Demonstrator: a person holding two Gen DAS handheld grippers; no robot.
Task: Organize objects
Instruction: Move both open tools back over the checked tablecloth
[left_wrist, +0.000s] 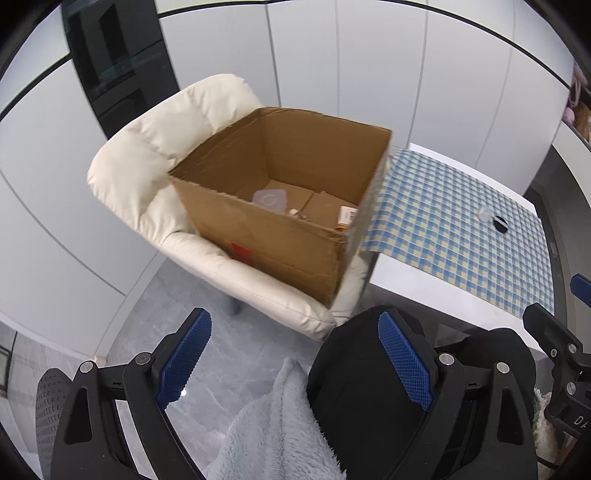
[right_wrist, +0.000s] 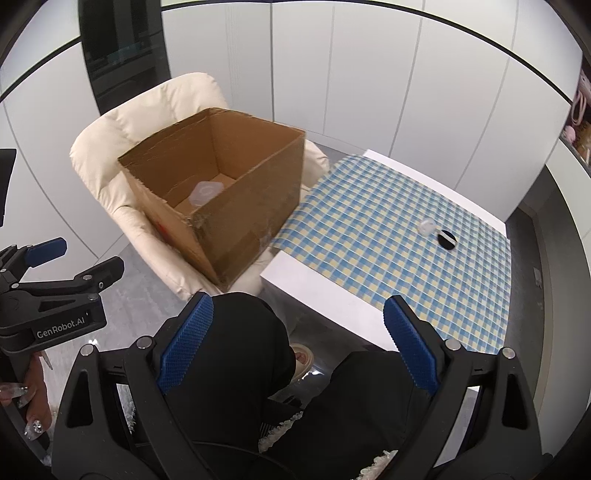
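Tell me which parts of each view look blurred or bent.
Left wrist view: the cardboard box is smeared along its right edge and the wall panels bow; right wrist view: the box is soft, the checked cloth curves, and black corners frame both.

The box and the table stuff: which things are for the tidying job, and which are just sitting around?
For the job:
cardboard box on the chair
clear tub inside it
small clear cup on the checked cloth
black round lid beside the cup

Just there:
cream chair
tape roll on the floor
fluffy blanket
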